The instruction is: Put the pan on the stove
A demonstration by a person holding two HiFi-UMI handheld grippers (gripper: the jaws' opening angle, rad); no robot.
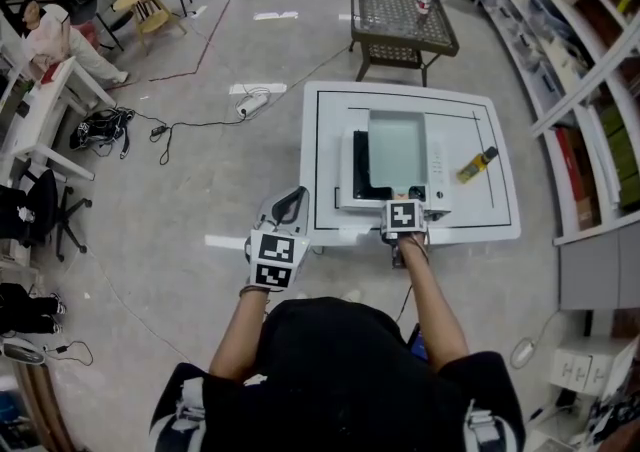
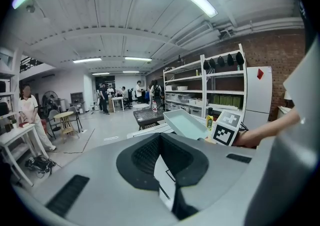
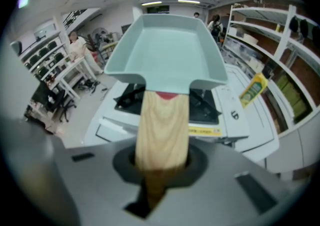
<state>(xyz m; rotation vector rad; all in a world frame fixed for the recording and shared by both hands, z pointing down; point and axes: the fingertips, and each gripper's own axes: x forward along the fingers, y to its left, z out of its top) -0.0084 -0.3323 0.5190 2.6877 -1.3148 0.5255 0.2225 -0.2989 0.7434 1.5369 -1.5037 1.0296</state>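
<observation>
A pale teal square pan with a light wooden handle hangs slightly tilted over the stove, which stands on the white table. My right gripper is at the table's front edge, shut on the handle's end. In the right gripper view the pan fills the middle, with the black burner grate below it. My left gripper hovers off the table's front left corner, shut and holding nothing. The left gripper view shows the pan from the side.
A yellow bottle lies on the table right of the stove. A dark wicker-top table stands behind. Shelving lines the right side. Cables trail on the floor at left, near a seated person.
</observation>
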